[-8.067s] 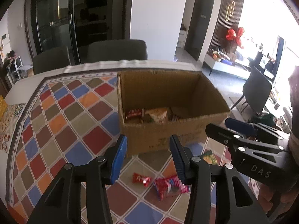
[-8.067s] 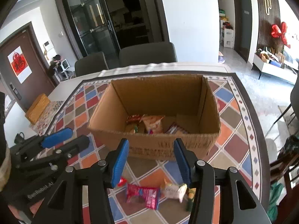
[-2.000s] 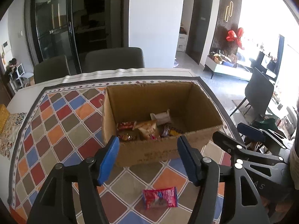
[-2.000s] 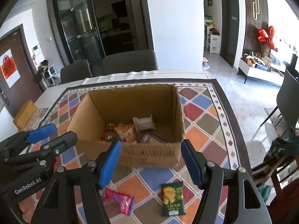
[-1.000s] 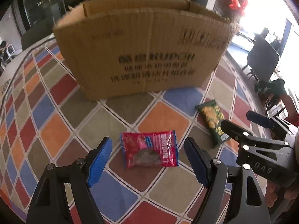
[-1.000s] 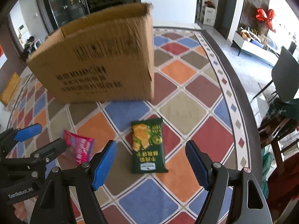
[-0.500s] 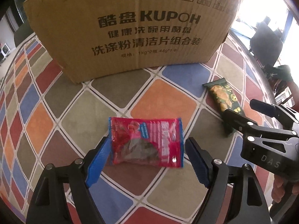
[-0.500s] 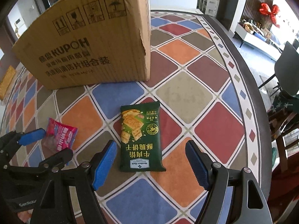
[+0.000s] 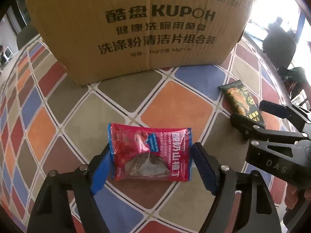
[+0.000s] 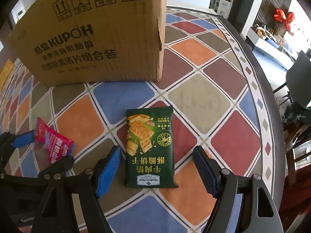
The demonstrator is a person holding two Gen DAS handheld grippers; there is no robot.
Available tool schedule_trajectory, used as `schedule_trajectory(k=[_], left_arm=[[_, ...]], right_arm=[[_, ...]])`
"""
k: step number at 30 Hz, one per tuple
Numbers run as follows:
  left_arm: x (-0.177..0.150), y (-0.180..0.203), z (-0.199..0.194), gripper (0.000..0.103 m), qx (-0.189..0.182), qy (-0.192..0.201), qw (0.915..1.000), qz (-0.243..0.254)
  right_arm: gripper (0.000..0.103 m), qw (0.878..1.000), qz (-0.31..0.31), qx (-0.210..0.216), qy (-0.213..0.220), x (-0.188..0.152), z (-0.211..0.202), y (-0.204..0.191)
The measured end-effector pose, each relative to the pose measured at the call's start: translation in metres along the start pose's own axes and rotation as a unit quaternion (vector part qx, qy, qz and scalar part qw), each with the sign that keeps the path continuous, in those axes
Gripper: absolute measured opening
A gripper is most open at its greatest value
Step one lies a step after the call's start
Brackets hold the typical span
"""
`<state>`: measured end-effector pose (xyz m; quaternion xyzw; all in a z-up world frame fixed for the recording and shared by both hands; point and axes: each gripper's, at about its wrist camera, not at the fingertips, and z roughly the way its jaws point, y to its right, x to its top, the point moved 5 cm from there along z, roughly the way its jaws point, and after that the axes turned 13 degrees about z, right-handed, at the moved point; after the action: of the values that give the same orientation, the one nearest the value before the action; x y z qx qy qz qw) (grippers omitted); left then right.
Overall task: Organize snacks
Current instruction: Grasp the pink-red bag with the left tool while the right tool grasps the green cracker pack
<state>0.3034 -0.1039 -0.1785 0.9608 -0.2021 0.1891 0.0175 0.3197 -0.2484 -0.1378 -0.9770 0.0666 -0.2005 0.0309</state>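
A red yogurt-hawthorn packet (image 9: 149,155) lies flat on the patterned cloth in front of the cardboard box (image 9: 136,29). My left gripper (image 9: 150,149) points down over it with a blue pad at each short edge. Its jaws are closing with the packet between them, and the packet is not squeezed. A green cracker packet (image 10: 149,149) lies to the right near the box corner (image 10: 161,48). My right gripper (image 10: 156,151) straddles it, open, with a gap on both sides. The right wrist view also shows the red packet (image 10: 54,141) between the left fingers (image 10: 23,137). The box's inside is hidden.
The cloth of coloured diamonds (image 10: 198,101) covers a round table whose dark rim (image 10: 258,77) curves along the right. A dark chair (image 10: 297,71) stands beyond it. The right gripper (image 9: 258,116) sits close beside the left one. A person's hand (image 9: 297,200) holds it.
Both grippers have sunk toward the cloth. The red packet now sits between the left pads and the green packet between the right pads. The box wall fills more of both views.
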Motion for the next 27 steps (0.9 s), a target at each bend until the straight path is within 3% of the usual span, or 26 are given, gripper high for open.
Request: schedule_trajectory(k=[2,5,6,11,21,27], left_arm=[[-0.002,-0.003,-0.004,0.075,-0.008,0.006,0.9999,-0.006],[-0.003,-0.009,-0.01,0.069,-0.021,0.015,0.9995,-0.016],[-0.003,-0.01,-0.012,0.068,-0.023,0.017,0.9995,-0.017],[-0.003,-0.015,-0.024,0.055,-0.022,0.032,0.9992,-0.013],[-0.016,-0.037,-0.033,0.051,-0.058,0.047,0.9963,-0.044],[-0.024,-0.042,-0.042,0.051,-0.057,0.057,0.9955,-0.05]], right_arm=[[0.071,1.0,-0.001,0.001,0.004,0.0,-0.001,0.0],[0.047,1.0,-0.004,0.007,0.012,-0.001,-0.005,-0.004],[0.046,1.0,-0.003,0.006,0.012,-0.001,-0.007,-0.005],[0.045,1.0,0.0,0.007,0.011,-0.004,-0.009,-0.008],[0.045,1.0,0.005,0.019,0.022,-0.017,-0.03,-0.017],[0.045,0.999,0.004,0.03,0.03,-0.02,-0.041,-0.023]])
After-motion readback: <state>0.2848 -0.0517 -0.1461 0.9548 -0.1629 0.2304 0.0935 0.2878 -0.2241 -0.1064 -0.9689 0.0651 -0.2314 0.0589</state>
